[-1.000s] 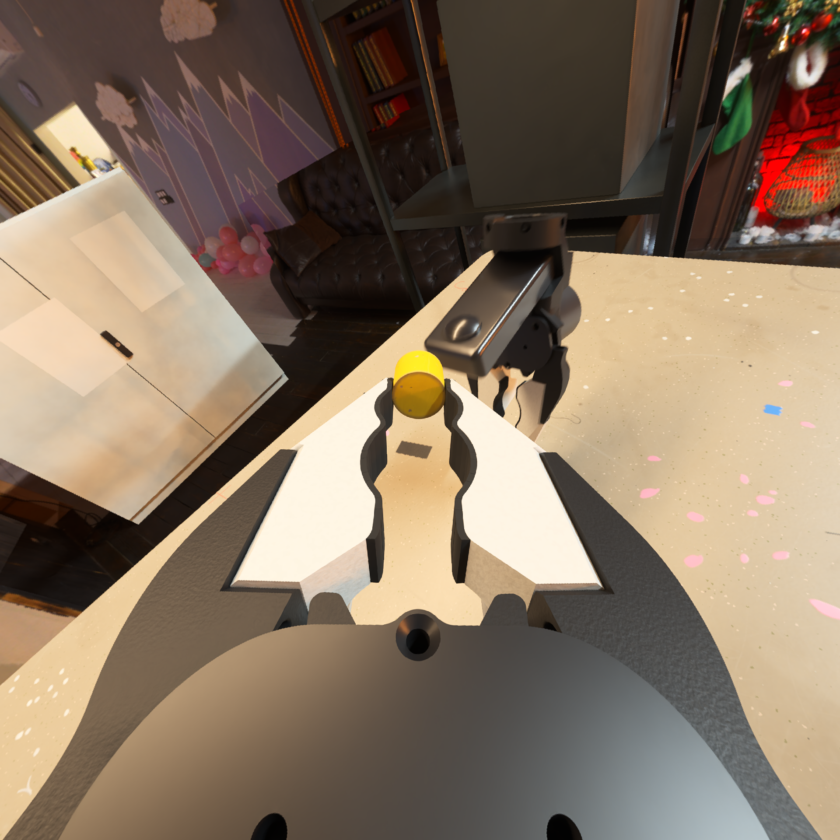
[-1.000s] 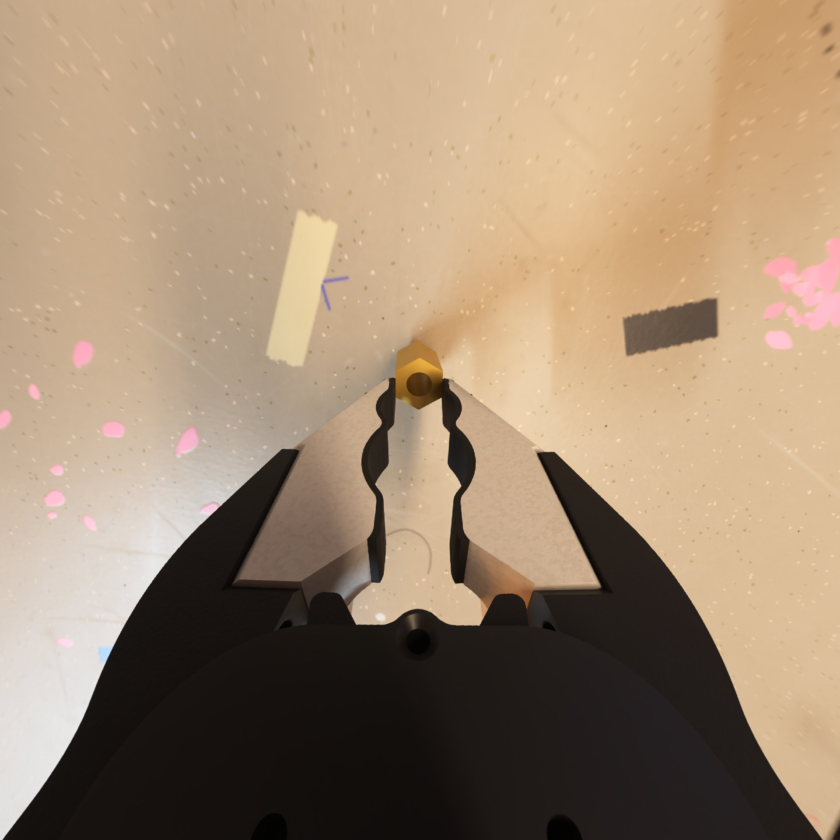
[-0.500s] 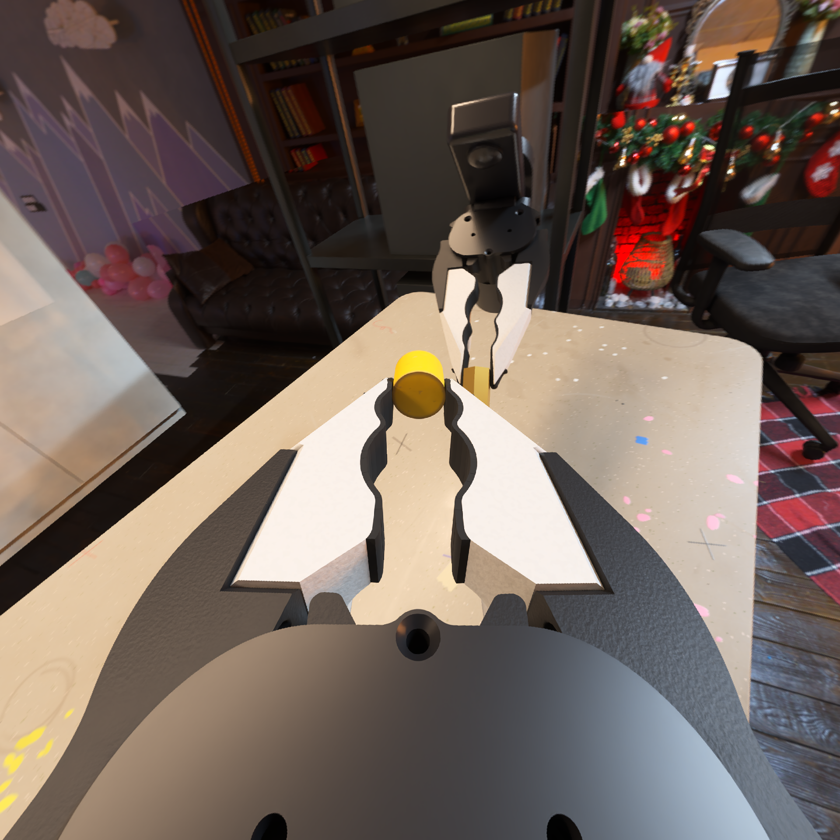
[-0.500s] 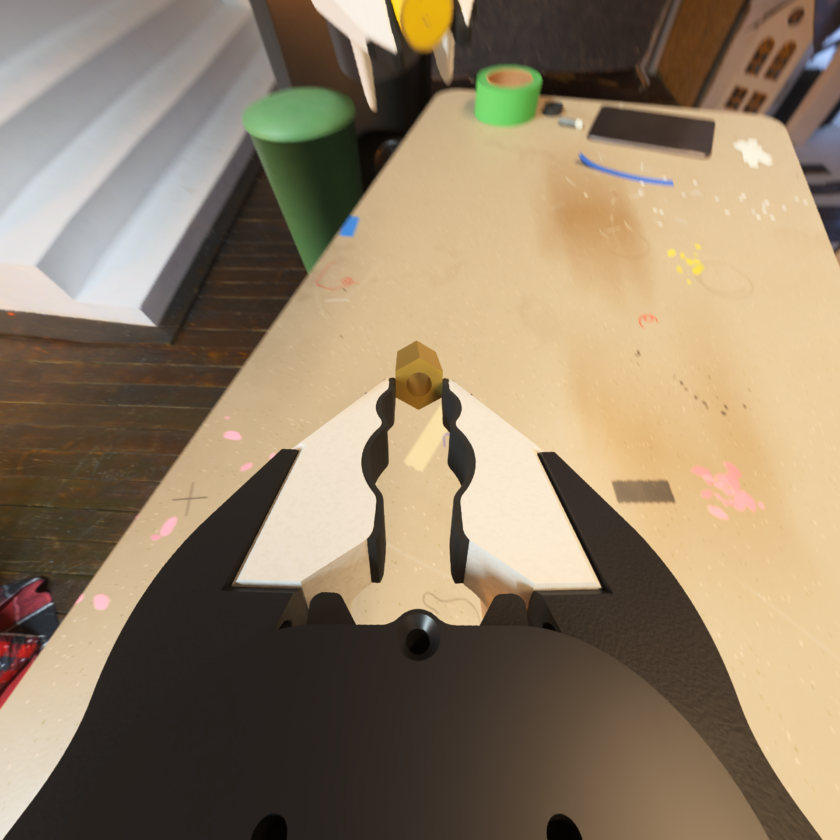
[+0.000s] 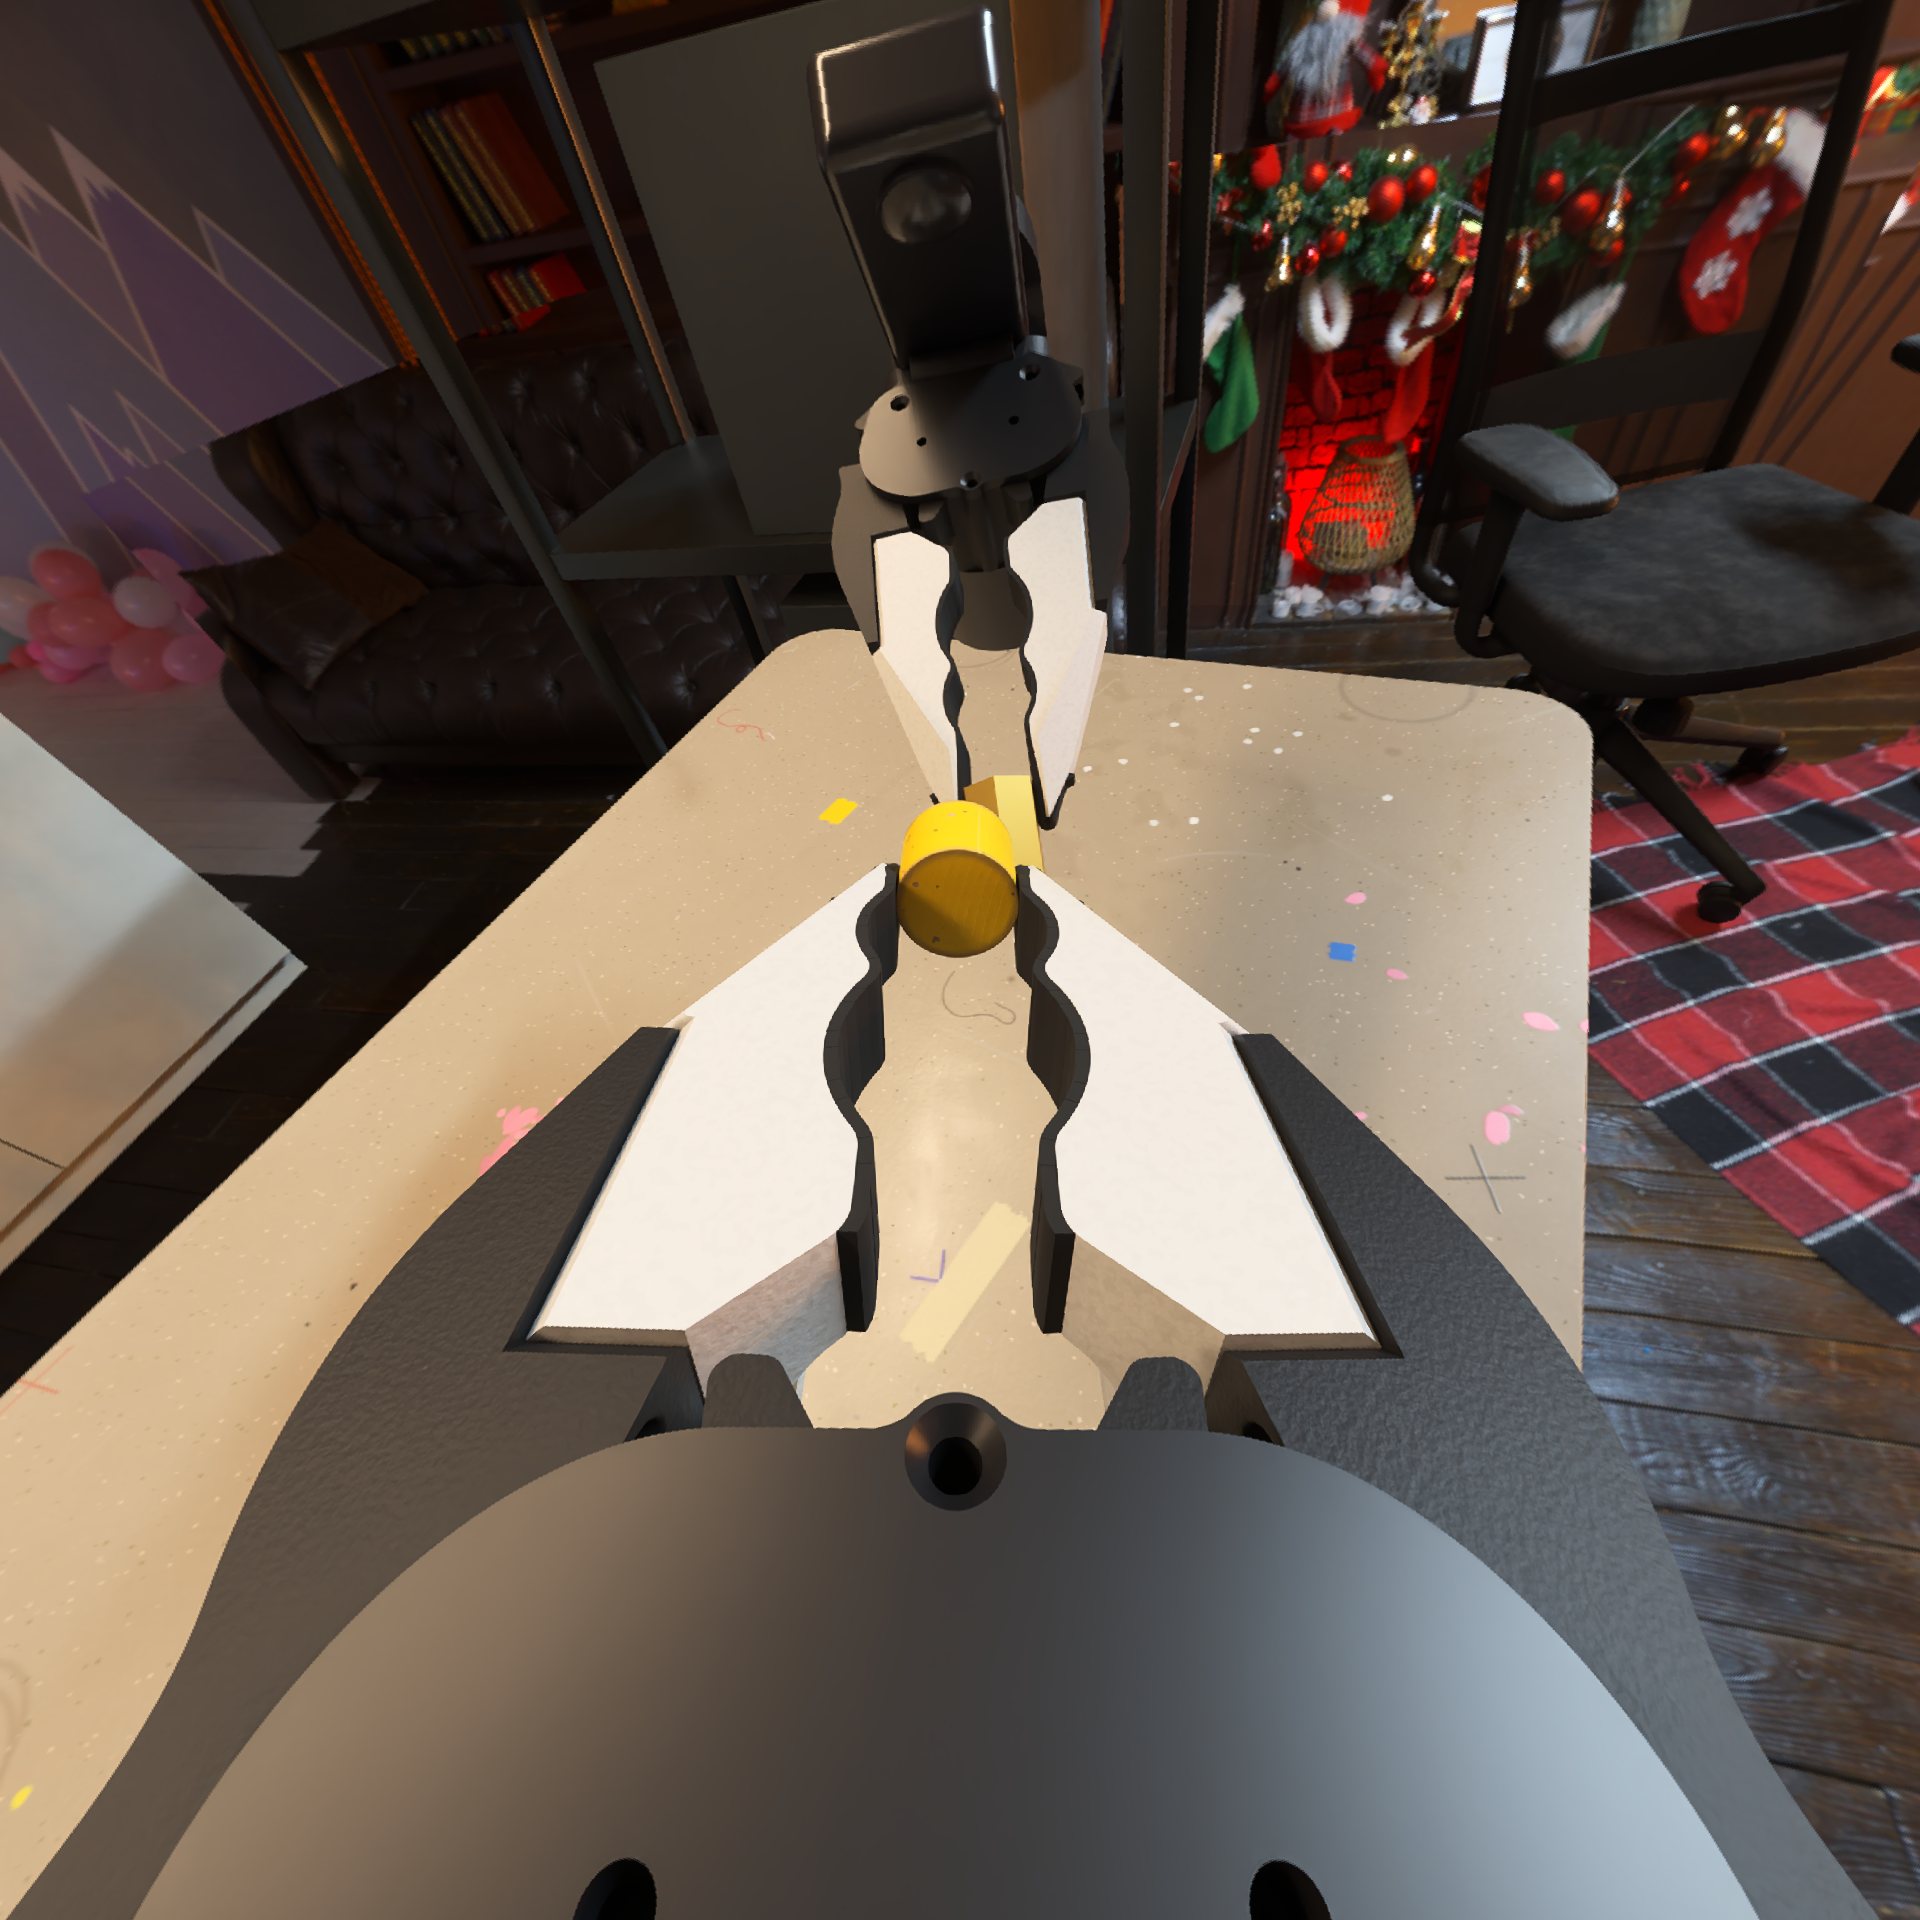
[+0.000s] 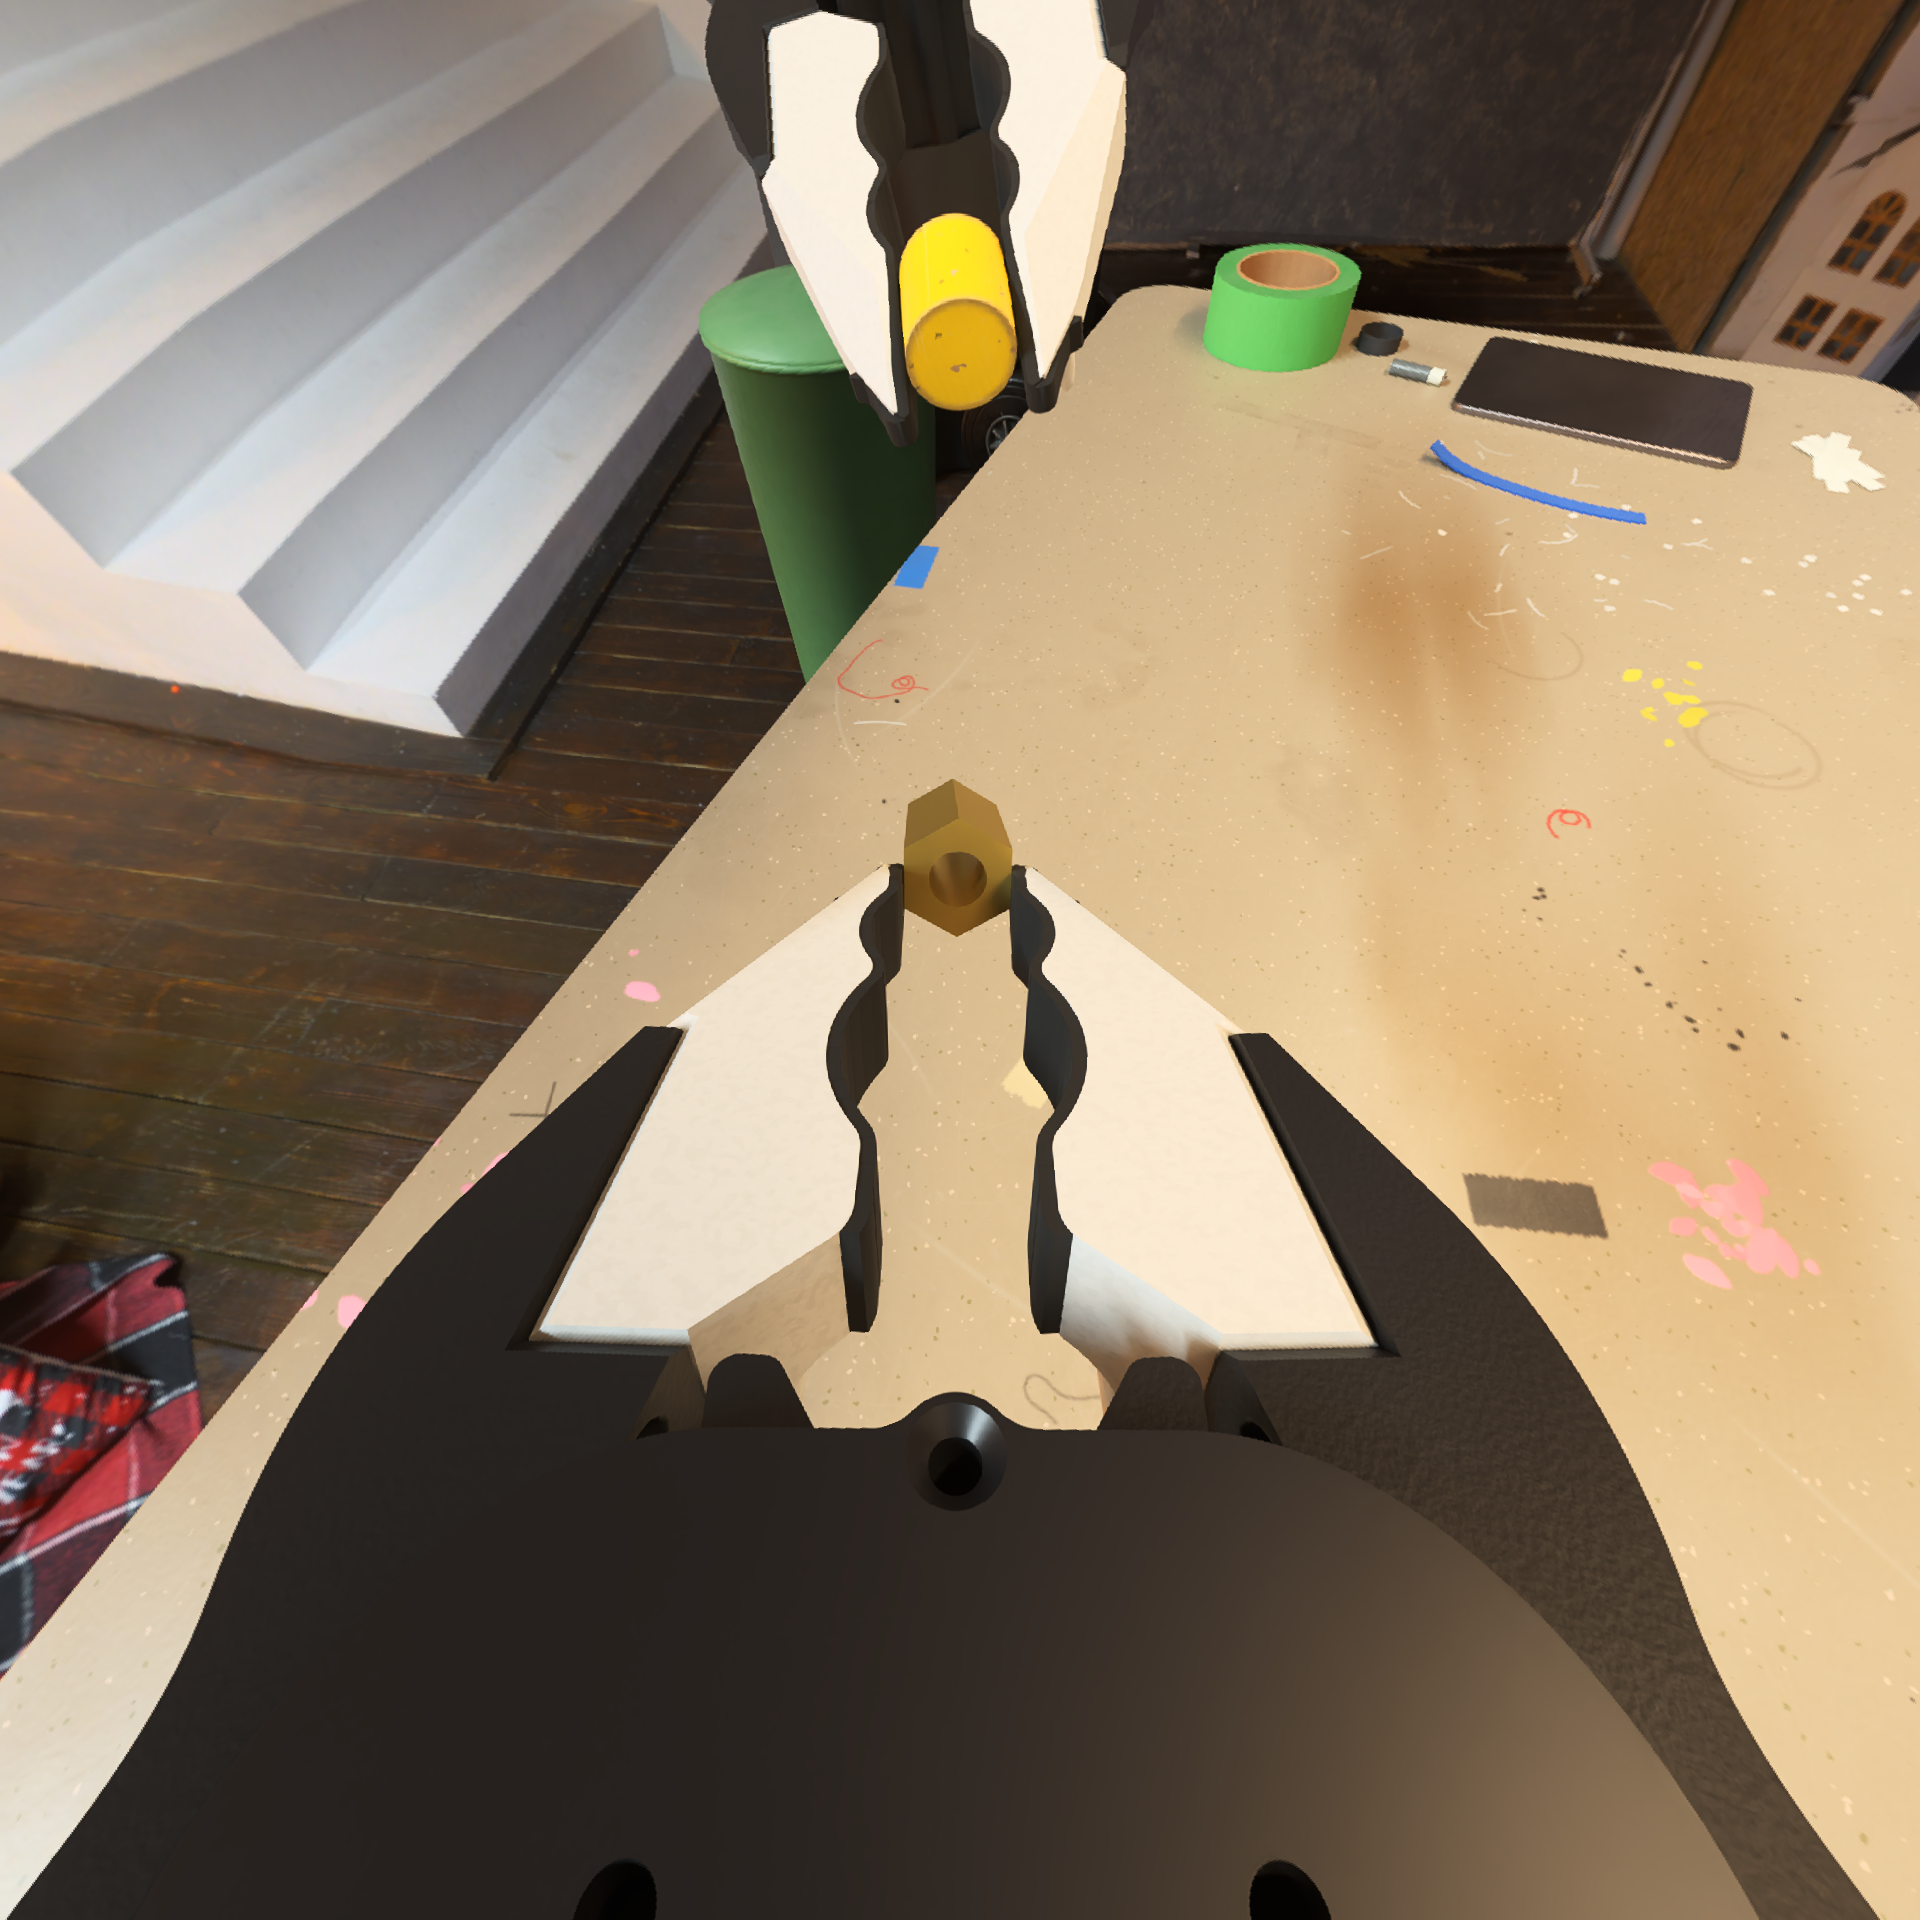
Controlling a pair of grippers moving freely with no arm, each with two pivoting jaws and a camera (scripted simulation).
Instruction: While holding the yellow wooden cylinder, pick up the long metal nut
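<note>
My left gripper (image 5: 956, 894) is shut on the yellow wooden cylinder (image 5: 954, 896), gripped at the fingertips above the beige table (image 5: 1351, 1039). My right gripper (image 6: 954, 883) is shut on the long brass-coloured metal nut (image 6: 954, 860), held clear of the table with its bore facing the camera. The two grippers face each other. In the left wrist view the right gripper (image 5: 997, 805) hangs just behind the cylinder with the nut (image 5: 1010, 808) partly hidden. In the right wrist view the left gripper (image 6: 961, 390) and the cylinder (image 6: 956, 312) show at the top.
A green tape roll (image 6: 1280, 307), a dark tablet (image 6: 1605, 400), a small black cap (image 6: 1379, 338) and a blue strip (image 6: 1536, 488) lie at the table's far end. A green cylindrical stool (image 6: 821, 457) stands off the left edge. An office chair (image 5: 1683, 561) stands by the other end.
The right gripper lifted the nut off the table and tilted up from looking straight down. The left gripper swung round to face it, and the two grippers drew closer together.
</note>
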